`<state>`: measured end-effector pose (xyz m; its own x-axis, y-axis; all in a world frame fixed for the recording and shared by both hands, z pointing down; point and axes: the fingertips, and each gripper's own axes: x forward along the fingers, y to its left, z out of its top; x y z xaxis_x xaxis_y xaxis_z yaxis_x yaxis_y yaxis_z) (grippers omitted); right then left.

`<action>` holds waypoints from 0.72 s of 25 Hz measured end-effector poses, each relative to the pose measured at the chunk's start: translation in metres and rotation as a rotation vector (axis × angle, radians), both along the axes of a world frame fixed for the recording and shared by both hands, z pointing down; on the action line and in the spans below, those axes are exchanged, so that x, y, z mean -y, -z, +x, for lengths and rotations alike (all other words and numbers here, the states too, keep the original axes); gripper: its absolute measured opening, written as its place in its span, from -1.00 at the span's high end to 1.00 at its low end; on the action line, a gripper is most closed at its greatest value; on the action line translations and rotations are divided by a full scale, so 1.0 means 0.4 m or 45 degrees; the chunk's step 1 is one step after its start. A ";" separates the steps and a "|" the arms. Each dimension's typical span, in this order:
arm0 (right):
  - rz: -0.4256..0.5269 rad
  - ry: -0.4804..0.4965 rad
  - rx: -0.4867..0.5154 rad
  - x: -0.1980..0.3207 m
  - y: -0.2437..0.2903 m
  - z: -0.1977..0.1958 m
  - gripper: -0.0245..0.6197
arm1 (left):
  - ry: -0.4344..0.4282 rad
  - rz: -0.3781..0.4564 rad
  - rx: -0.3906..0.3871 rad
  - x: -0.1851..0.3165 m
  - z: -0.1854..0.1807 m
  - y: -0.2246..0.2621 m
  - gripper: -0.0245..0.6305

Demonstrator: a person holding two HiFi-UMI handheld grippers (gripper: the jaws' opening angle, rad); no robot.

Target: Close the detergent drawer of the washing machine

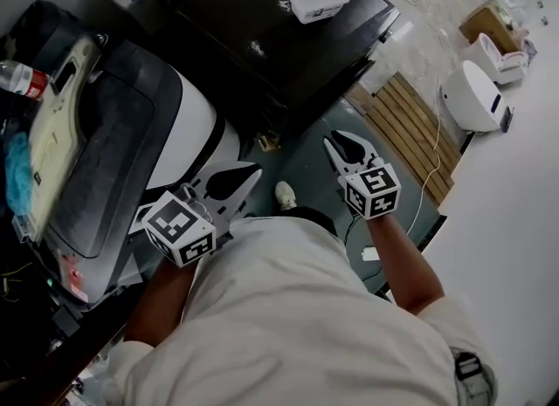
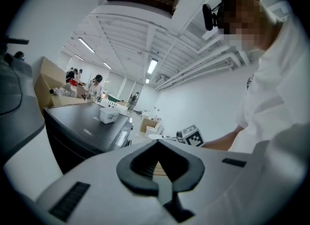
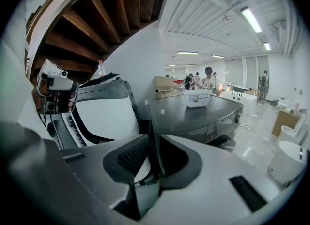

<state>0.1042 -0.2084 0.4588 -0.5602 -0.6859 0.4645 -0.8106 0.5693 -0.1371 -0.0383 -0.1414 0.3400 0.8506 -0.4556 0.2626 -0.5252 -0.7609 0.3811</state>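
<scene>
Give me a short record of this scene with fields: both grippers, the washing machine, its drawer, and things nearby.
left gripper: shut, holds nothing, in the air beside the washing machine
right gripper: shut, holds nothing, over the floor
washing machine: white body, dark lid on top
detergent drawer: cannot be made out
dark cabinet: white box on top

The head view looks steeply down from above. Both gripper views look level along their jaws. All three share the black flat-topped cabinet (image 1: 253, 11); the head and right gripper views also share the white, dark-lidded washing machine (image 1: 196, 125).
</scene>
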 end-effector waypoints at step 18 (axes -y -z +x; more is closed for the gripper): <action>0.109 -0.091 0.040 -0.253 0.153 -0.081 0.86 | -0.094 0.020 -0.035 -0.169 -0.089 0.013 0.94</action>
<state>0.0718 -0.1071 0.3974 -0.5217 -0.7611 0.3854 -0.8458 0.5206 -0.1168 -0.0737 -0.0739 0.3349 0.8887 -0.3954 0.2319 -0.4571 -0.8031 0.3823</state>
